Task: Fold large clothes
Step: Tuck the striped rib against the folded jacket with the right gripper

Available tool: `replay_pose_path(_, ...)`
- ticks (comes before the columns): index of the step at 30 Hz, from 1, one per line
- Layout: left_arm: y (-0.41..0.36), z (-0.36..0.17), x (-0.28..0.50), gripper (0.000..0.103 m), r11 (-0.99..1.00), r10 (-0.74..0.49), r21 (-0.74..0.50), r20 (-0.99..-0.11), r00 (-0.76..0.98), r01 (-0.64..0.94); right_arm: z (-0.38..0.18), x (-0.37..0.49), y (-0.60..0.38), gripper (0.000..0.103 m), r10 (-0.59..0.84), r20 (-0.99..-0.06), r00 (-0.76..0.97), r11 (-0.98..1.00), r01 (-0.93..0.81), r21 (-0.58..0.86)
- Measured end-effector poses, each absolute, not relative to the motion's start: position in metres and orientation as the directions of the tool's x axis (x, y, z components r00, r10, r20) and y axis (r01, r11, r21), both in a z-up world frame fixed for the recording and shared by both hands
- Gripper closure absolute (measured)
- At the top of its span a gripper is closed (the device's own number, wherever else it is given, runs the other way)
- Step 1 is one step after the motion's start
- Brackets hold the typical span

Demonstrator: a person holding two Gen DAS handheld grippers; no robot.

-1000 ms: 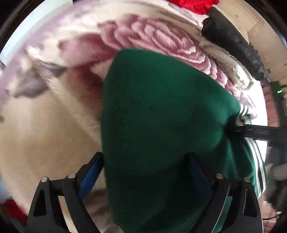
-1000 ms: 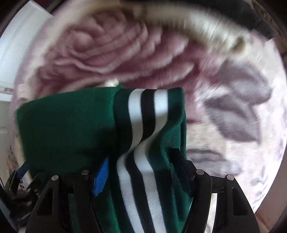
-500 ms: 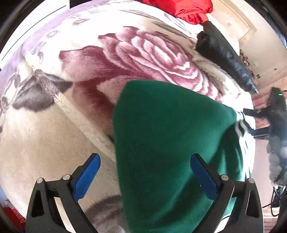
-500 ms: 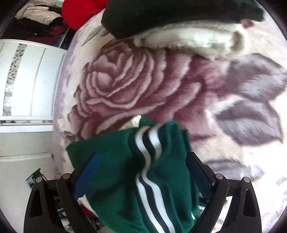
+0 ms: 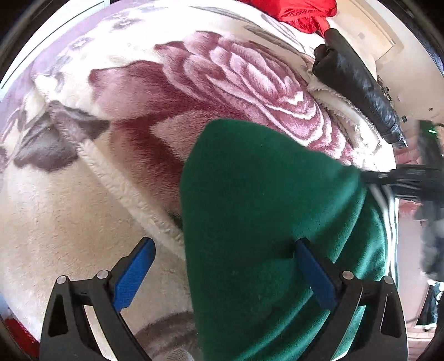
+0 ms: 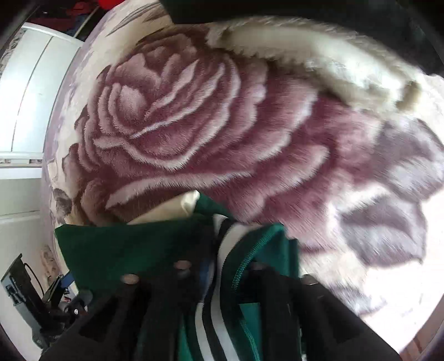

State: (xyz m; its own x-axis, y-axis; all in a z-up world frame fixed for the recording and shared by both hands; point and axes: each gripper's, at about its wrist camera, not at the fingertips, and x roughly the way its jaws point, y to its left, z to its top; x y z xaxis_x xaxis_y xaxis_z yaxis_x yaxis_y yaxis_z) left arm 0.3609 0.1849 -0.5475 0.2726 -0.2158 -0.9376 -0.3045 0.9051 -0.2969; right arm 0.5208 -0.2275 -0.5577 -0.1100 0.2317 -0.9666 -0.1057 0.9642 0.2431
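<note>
Currently left claw spread wide over green garment on rose blanket; right claw just closing, clamped on striped hem.

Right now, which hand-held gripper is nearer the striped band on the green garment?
Right. The right hand-held gripper has just been closing, with the striped band between its fingers. The left hand-held gripper stands open over the plain green cloth, the stripes off at its far edge.

The bed is covered by a plush blanket with a large rose print. A green garment with black-and-white stripes lies on it. A black item on cream fleece and a red cloth occupy the far edge.
</note>
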Motion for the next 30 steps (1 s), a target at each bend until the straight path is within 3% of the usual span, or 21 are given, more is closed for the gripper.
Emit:
replay_pose_path(2,0.188,-0.541,0.349,0.000,0.896,-0.216,-0.304,-0.935,0.282,-0.324,-0.520,0.509,-0.252,0.051,0.262,-0.963,-0.063,0.962,-0.057,0.266)
replay_pose_path(4,0.190,-0.538,0.340,0.000,0.881,-0.229,-0.324,-0.930,0.288,-0.345,-0.494,0.490,-0.283,0.023,0.299,-0.953,-0.054,0.954,0.005,0.299)
replay_pose_path(8,0.188,-0.534,0.312,0.000,0.861,-0.238,-0.339,-0.928,0.286,-0.381,-0.514,0.427,-0.326,0.020,0.364,-0.904,-0.225,0.929,0.163,0.333)
replay_pose_path(9,0.185,-0.534,0.309,0.000,0.860,-0.240,-0.339,-0.928,0.284,-0.382,-0.529,0.412,-0.328,0.021,0.378,-0.881,-0.284,0.923,0.193,0.333)
replay_pose_path(11,0.178,-0.536,0.301,0.000,0.864,-0.235,-0.328,-0.933,0.271,-0.381,-0.545,0.380,-0.325,0.076,0.434,-0.841,-0.322,0.900,0.205,0.386)
replay_pose_path(12,0.174,-0.538,0.297,0.000,0.870,-0.231,-0.319,-0.938,0.260,-0.375,-0.545,0.371,-0.320,0.088,0.424,-0.849,-0.314,0.905,0.187,0.383)
replay_pose_path(16,0.167,-0.548,0.286,0.000,0.893,-0.202,-0.272,-0.954,0.222,-0.358,-0.532,0.370,-0.330,0.092,0.242,-0.958,-0.154,0.966,0.129,0.224)
replay_pose_path(19,0.173,-0.544,0.279,0.000,0.886,-0.197,-0.272,-0.954,0.228,-0.375,-0.552,0.366,-0.346,0.088,0.288,-0.938,-0.192,0.949,0.193,0.251)
replay_pose_path(20,0.176,-0.541,0.277,0.000,0.887,-0.191,-0.270,-0.953,0.234,-0.375,-0.552,0.367,-0.346,0.084,0.303,-0.933,-0.191,0.946,0.180,0.270)
replay_pose_path(22,0.180,-0.539,0.273,0.000,0.884,-0.188,-0.272,-0.951,0.246,-0.380,-0.547,0.368,-0.346,0.048,0.296,-0.938,-0.180,0.953,0.124,0.276)
replay_pose_path(25,0.186,-0.544,0.268,0.000,0.870,-0.205,-0.292,-0.947,0.246,-0.397,-0.543,0.376,-0.361,0.016,0.251,-0.967,-0.041,0.965,0.088,0.247)
replay_pose_path(27,0.190,-0.551,0.264,0.000,0.849,-0.239,-0.325,-0.940,0.245,-0.417,-0.565,0.385,-0.371,0.013,0.369,-0.928,-0.050,0.924,0.128,0.360)
replay_pose_path(28,0.191,-0.553,0.263,0.000,0.841,-0.248,-0.335,-0.937,0.246,-0.426,-0.576,0.387,-0.374,0.000,0.418,-0.907,-0.053,0.901,0.153,0.406)
replay_pose_path(30,0.192,-0.556,0.260,0.000,0.838,-0.252,-0.340,-0.935,0.249,-0.426,-0.601,0.389,-0.378,0.000,0.514,-0.857,-0.038,0.848,0.175,0.501)
